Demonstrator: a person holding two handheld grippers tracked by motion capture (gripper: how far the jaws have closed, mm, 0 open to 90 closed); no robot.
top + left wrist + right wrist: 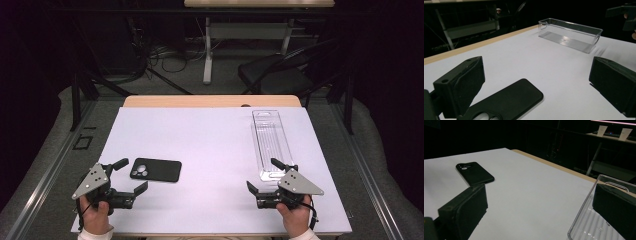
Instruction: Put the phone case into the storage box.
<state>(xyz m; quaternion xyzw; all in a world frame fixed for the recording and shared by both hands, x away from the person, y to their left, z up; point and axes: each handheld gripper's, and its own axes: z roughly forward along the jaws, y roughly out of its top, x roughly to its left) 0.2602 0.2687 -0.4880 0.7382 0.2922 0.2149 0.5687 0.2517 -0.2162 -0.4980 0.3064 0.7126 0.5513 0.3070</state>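
A black phone case (155, 170) lies flat on the white table sheet (210, 145), camera cut-outs toward the left. My left gripper (134, 175) rests just left of it, jaws spread wide and empty; in the left gripper view the case (509, 101) lies low between the jaws. A long clear plastic tray (271, 142) stands at the right, running away from me. My right gripper (265, 176) sits at the tray's near end, open and empty. The right gripper view shows the tray (596, 220) by the right jaw and the case (474, 173) farther off.
The sheet covers a wooden table whose far edge (210, 101) shows bare. Beyond it stand a black chair (282, 75), another table's legs (207, 50) and floor cables. Two paper cups (614, 131) stand on a far shelf.
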